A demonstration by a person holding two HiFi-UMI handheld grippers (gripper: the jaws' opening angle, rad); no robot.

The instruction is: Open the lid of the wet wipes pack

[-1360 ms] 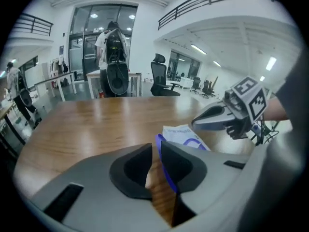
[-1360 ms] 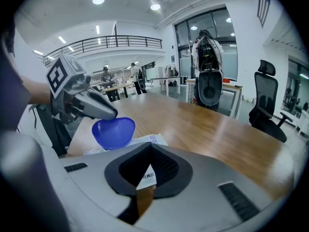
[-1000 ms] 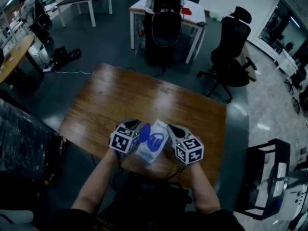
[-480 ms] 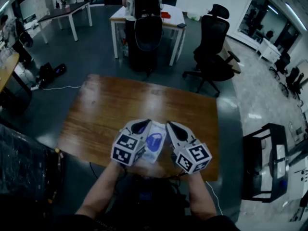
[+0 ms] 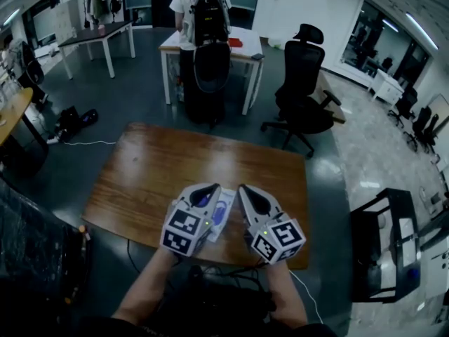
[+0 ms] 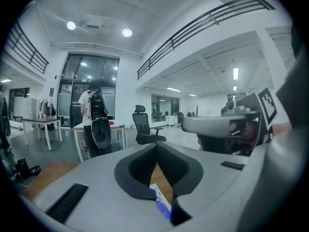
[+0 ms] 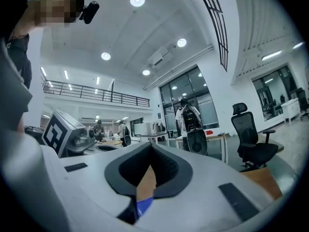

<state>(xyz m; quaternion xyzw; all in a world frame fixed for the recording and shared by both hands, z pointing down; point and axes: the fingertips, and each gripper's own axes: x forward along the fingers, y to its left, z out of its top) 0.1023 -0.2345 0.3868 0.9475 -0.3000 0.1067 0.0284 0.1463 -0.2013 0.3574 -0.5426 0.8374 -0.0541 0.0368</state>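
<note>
- Brown wood makes up the table (image 5: 140, 174), which stands on a grey floor in an open office.
- The wet wipes pack (image 5: 220, 213), white with blue print, lies near the table's near edge, between the two claws in the head view.
- Whether its lid is up or down cannot be made out; the claw bodies cover part of the pack.
- The left claw (image 5: 205, 189) hangs over the pack's left side, its marker cube towards the person.
- In the left gripper view the left claw's (image 6: 157, 146) black pads meet at the tips with nothing pinched between them. A strip of the pack (image 6: 161, 204) shows through the gap below the tips.
- The right claw (image 5: 245, 190) hangs just beside the pack's right side, tilted inward towards the left one.
- In the right gripper view the right claw's (image 7: 151, 149) pads also meet at the tips and hold nothing. A blue scrap of the pack (image 7: 144, 206) and bare wood show in the gap beneath.
- Both of the person's forearms reach in from the bottom of the head view.
- Beyond the table a person with a backpack (image 5: 203, 12) stands at a white desk (image 5: 242, 51).
- A black office chair (image 5: 302, 97) stands to the right of that desk.
</note>
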